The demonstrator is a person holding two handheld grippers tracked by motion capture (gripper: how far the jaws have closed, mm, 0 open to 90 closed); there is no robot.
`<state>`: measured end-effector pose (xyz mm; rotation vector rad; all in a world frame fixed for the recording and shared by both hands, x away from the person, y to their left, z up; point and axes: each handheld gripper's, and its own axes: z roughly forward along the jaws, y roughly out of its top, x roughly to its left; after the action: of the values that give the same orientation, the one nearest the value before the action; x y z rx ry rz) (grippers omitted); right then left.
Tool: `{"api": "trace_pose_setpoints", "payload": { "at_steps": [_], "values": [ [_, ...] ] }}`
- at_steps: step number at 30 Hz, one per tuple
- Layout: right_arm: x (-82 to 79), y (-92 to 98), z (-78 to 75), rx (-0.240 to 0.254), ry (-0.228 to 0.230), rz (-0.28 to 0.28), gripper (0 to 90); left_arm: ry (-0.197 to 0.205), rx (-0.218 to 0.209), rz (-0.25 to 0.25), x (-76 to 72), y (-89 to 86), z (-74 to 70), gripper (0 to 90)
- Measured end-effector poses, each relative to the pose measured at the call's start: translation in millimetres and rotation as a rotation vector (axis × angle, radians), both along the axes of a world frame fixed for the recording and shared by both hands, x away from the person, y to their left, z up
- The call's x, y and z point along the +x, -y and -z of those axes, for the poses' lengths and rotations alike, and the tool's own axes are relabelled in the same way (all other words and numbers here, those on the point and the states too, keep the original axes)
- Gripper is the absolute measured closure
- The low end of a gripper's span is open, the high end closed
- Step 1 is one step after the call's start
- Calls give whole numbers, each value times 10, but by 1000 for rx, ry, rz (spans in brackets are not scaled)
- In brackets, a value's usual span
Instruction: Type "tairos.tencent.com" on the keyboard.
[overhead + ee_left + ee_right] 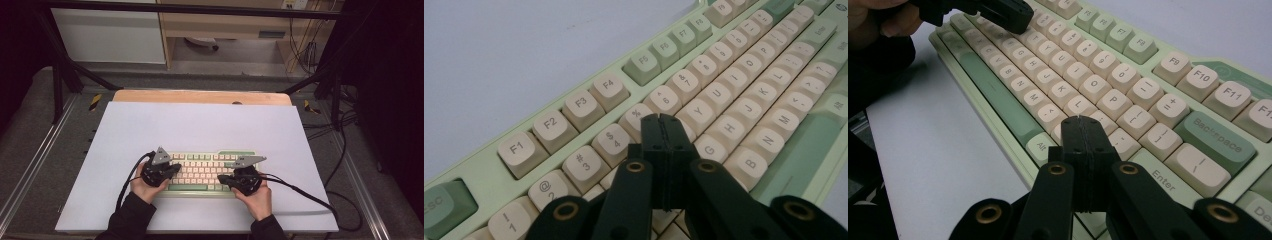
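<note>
A pale green keyboard point(212, 172) with cream and green keys lies on a white sheet near the table's front edge. My left gripper point(175, 169) hovers over the keyboard's left half, jaws shut with nothing between them. In the left gripper view the left gripper point(660, 120) points at the cream letter keys point(719, 127) near the T and 5 keys. My right gripper point(222, 178) is over the keyboard's right front part, also shut and empty. In the right gripper view the right gripper point(1079, 121) sits above keys left of the Enter key point(1160, 179), with the left gripper point(1020, 17) farther off.
The white sheet point(200, 125) covers a wooden table point(200, 96). Black cables point(300, 192) trail from both grippers across the sheet to the right and left. Black frame legs point(60, 75) stand at the table's far corners.
</note>
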<state>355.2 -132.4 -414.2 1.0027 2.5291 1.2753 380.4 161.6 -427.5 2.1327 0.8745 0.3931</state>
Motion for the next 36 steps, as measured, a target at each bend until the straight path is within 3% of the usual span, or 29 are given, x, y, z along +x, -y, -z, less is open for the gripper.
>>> {"api": "trace_pose_setpoints", "payload": {
  "at_steps": [14, 36],
  "values": [
    [-8, -1, -3, 6, 4, 1, 900, 5, -2, 12, -58, -32, -18, 900],
    [29, -9, -55, 53, -3, 18, 900, 10, -36, 11, -295, -357, -106, 900]
  ]
}}
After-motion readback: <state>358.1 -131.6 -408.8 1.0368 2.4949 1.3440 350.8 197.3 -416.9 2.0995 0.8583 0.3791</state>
